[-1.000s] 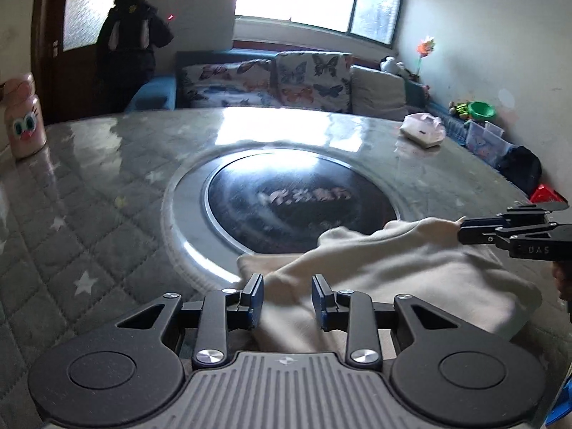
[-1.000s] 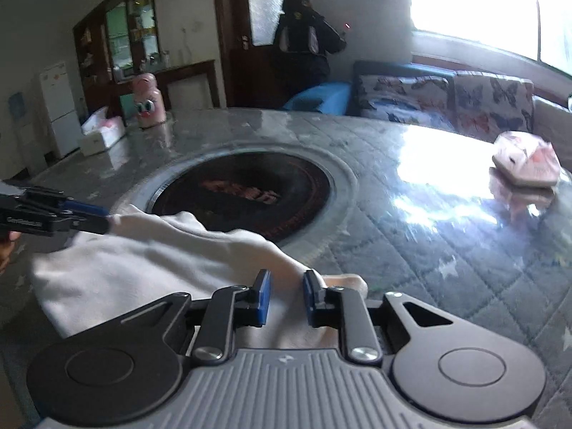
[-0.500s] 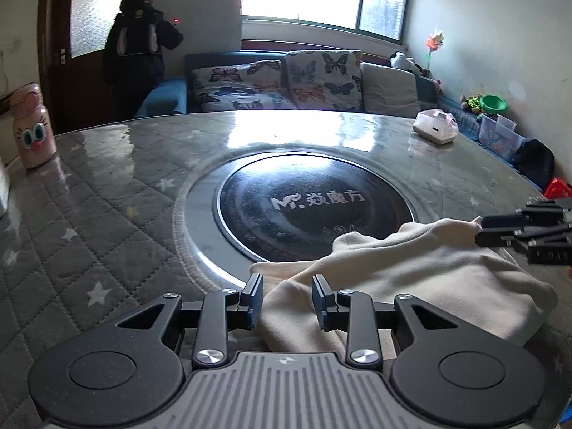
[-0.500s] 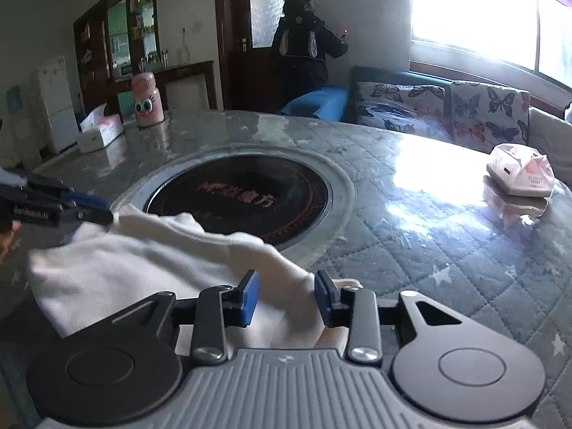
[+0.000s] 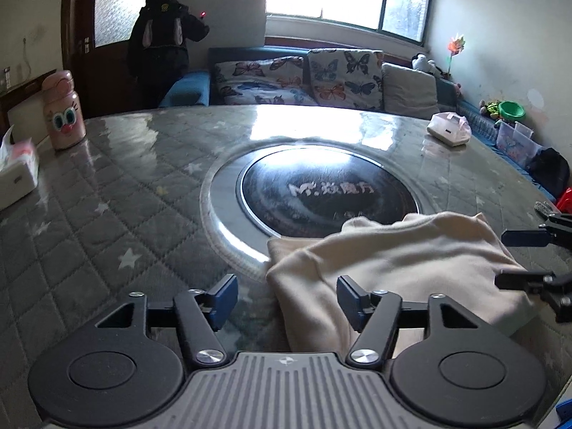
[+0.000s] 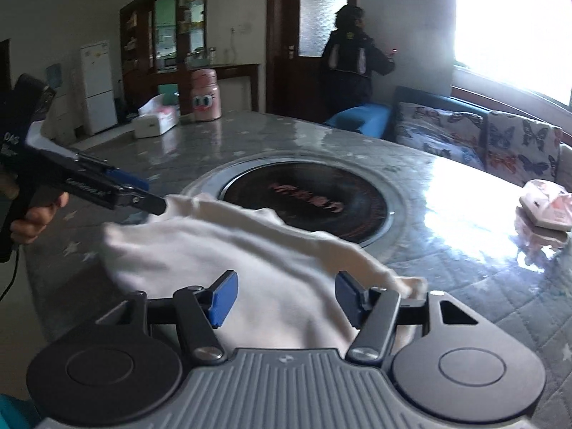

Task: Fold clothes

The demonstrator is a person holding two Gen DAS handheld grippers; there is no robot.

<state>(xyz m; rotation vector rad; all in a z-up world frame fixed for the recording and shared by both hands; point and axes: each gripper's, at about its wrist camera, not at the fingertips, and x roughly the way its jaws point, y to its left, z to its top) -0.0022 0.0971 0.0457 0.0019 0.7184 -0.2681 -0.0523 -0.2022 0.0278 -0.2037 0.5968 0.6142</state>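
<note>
A cream garment [image 5: 404, 261] lies folded in a bundle on the grey quilted table, at the near edge of the round black hob. My left gripper [image 5: 286, 298] is open, its jaws wide apart over the garment's left end. My right gripper [image 6: 284, 296] is open above the garment's right end [image 6: 250, 250]. The left gripper also shows in the right wrist view [image 6: 143, 196], at the far-left corner of the cloth. The right gripper's fingers [image 5: 525, 237] show at the right edge of the left wrist view, spread apart.
The round hob [image 5: 321, 193] sits mid-table. A pink bottle [image 5: 64, 114] and a tissue box [image 5: 14, 168] stand far left, a pink tissue pack [image 5: 448, 130] far right. A sofa with butterfly cushions [image 5: 304, 78] and a standing person [image 5: 161, 35] are behind the table.
Both grippers opened and let go of the garment. They pulled back slightly and the cloth settled onto the table.
</note>
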